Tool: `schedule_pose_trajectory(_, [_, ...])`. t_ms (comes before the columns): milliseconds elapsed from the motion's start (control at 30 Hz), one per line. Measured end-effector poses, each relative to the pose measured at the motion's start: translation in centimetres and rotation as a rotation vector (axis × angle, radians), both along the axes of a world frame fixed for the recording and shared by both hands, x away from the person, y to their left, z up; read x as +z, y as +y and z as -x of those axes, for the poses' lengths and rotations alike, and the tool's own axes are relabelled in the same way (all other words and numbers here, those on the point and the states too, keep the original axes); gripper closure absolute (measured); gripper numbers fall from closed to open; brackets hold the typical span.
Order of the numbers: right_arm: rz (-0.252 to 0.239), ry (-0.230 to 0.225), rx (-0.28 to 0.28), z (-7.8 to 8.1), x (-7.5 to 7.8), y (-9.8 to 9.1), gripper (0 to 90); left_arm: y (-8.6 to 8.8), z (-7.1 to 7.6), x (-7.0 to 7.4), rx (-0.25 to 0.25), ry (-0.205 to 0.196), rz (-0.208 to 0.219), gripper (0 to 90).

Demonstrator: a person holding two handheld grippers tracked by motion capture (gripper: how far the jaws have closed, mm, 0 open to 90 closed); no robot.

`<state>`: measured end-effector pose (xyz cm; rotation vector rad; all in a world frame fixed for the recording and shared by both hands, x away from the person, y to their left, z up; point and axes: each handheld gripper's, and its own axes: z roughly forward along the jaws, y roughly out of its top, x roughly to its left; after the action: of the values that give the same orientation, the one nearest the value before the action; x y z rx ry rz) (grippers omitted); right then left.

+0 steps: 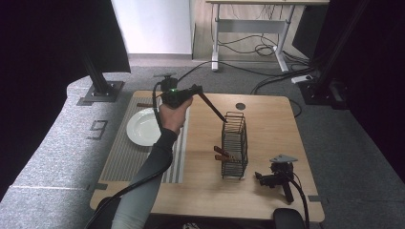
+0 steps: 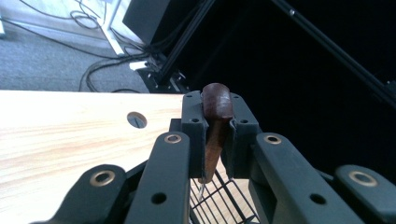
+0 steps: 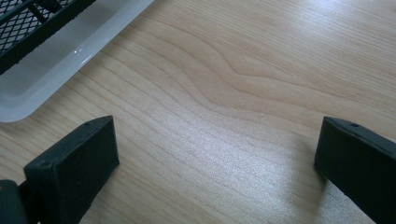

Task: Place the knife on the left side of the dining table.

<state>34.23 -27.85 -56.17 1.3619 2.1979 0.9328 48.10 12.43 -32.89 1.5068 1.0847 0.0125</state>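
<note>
A hand holds my left gripper [image 1: 196,90] above the table's far middle, shut on a brown wooden-handled utensil [image 2: 216,122]. The utensil [image 1: 212,109] slants down toward the top rim of a black wire basket [image 1: 235,143]. In the left gripper view the handle's rounded end sticks out past the jaws, and the basket's wires [image 2: 219,203] show below it. Two more brown handles [image 1: 222,153] poke out of the basket's left side. My right gripper [image 1: 261,177] lies on the table right of the basket, open [image 3: 215,154] over bare wood.
A white plate [image 1: 143,126] sits on a striped placemat [image 1: 119,157] at the left, with another brown handle [image 1: 143,105] at the mat's far edge. A clear tray [image 3: 56,70] lies under the basket. A round hole [image 1: 240,106] marks the tabletop.
</note>
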Motion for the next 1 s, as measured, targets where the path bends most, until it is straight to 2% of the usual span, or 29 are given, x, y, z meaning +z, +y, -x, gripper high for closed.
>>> schedule_pose_trajectory(233, [0.001,-0.001,0.0,0.0,0.0,0.0,0.0,4.1,1.5,0.8,0.053,-0.022,0.012,80.5])
schedule_pose_trajectory(333, [0.001,-0.001,0.0,0.0,0.0,0.0,0.0,6.3,2.4,0.6,0.086,-0.027,0.009,80.5])
schedule_pose_trajectory(433, [0.0,-0.001,0.001,0.0,0.0,0.0,0.0,7.7,3.0,0.2,0.111,-0.026,0.007,80.5])
schedule_pose_trajectory(700, [0.001,-0.001,0.0,0.0,0.0,0.0,0.0,11.4,4.6,-1.8,0.174,-0.008,0.011,80.5])
schedule_pose_trajectory(1000, [0.001,0.0,0.001,0.0,0.0,0.0,0.0,15.2,6.9,-5.3,0.252,0.043,0.023,80.5])
